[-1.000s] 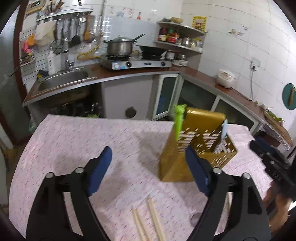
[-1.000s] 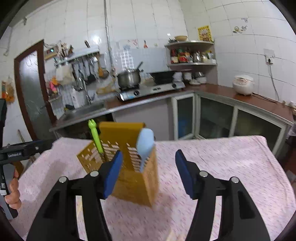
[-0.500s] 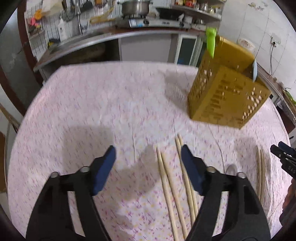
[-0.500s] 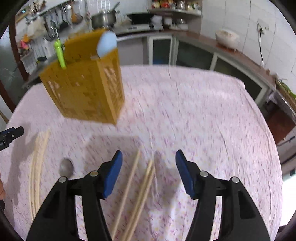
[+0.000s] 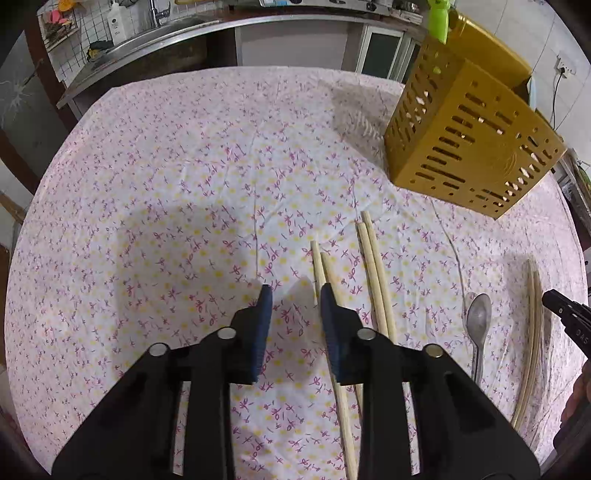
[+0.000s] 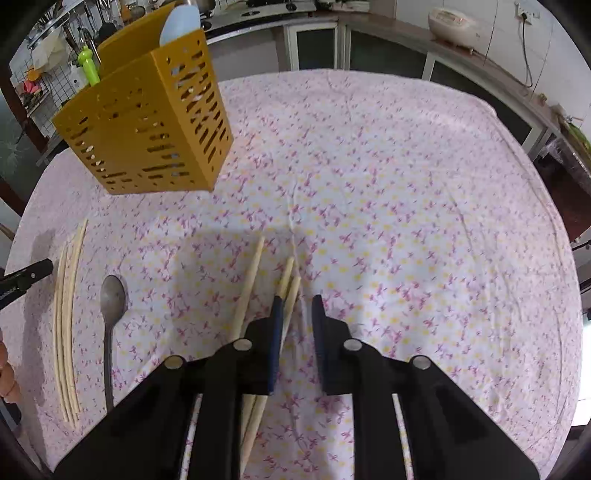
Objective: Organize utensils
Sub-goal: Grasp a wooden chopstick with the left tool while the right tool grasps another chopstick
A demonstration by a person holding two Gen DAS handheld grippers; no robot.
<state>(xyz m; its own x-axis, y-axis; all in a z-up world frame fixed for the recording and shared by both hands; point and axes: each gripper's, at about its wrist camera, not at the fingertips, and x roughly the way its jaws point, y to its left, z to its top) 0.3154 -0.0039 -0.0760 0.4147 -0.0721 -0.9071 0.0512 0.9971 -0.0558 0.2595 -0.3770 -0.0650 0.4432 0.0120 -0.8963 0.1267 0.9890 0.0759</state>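
Note:
Several wooden chopsticks (image 5: 373,266) lie on the flowered tablecloth in the left wrist view. My left gripper (image 5: 294,295) points down at the cloth just left of them. Its jaws are closing with only cloth between the pads, and the nearest chopstick (image 5: 327,269) runs under the right finger. In the right wrist view, my right gripper (image 6: 297,304) hangs over another bunch of chopsticks (image 6: 251,280). Its jaws are closing to a narrow gap, and the sticks pass under the left finger. A metal spoon (image 5: 478,317) (image 6: 112,295) lies between the two bunches.
A yellow slotted utensil holder (image 5: 465,147) (image 6: 147,129) stands at the back of the table, with a green handle (image 6: 88,66) and a pale blue spatula (image 6: 179,22) in it. Kitchen counters and a sink lie beyond the table's far edge.
Both grippers have dropped toward the table and tipped downward, so the chopsticks now lie right at their fingertips. Both pairs of jaws have narrowed a lot.

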